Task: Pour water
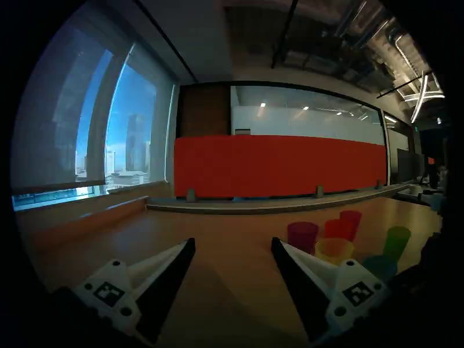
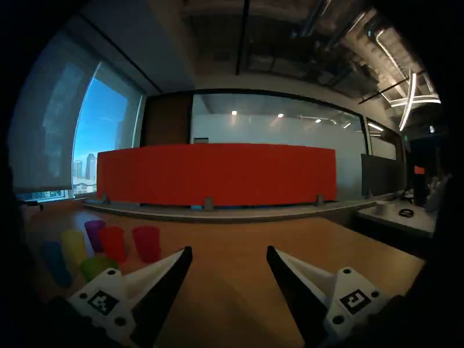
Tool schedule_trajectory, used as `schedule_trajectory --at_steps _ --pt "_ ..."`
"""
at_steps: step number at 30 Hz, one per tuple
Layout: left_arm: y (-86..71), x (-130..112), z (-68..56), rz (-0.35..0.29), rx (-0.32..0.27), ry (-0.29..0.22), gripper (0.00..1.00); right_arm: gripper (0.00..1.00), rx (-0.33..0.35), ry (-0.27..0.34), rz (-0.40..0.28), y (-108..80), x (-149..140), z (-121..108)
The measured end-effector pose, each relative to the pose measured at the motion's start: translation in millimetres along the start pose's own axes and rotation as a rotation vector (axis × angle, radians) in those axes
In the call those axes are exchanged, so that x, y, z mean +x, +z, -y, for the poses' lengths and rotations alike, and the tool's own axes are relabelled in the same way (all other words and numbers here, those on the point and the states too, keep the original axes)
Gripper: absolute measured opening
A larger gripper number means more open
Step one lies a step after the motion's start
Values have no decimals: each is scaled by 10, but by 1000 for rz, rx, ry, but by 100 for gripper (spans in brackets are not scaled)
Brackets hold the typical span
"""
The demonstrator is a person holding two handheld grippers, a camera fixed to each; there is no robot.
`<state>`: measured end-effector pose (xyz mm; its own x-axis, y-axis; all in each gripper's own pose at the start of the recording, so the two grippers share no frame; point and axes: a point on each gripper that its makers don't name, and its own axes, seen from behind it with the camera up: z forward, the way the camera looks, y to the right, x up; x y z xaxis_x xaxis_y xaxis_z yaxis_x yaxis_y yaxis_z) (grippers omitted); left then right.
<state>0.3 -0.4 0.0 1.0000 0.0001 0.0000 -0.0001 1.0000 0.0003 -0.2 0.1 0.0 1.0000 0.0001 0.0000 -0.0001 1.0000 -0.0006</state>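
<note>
Fingers (image 1: 171,269) of the left gripper (image 1: 232,243) are spread wide and empty above the table (image 1: 232,296), and the right gripper (image 2: 229,252) hangs just as open and empty. Between the two stand the cups (image 1: 303,235), upright in a tight cluster, to the right of the left gripper and to the left of the right one. Neither looks clearly nearer, and in this dim light I cannot tell which cup holds water; either gripper would have to turn inward.
</note>
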Motion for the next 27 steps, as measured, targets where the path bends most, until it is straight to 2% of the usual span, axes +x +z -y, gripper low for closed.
schedule_trajectory --at_steps 8,11,17,27 --pt "-15 81 33 -9 2 17 97 99 -12 7 9 -3 -10 -32" --pt "-15 169 30 -17 -3 6 97 99 -15 24 14 -4 36 -54" --pt "-3 365 39 -9 -25 -19 97 99 1 29 7 -7 287 -59" --pt "46 792 23 23 -63 2 97 99 11 -11 31 38 872 -83"
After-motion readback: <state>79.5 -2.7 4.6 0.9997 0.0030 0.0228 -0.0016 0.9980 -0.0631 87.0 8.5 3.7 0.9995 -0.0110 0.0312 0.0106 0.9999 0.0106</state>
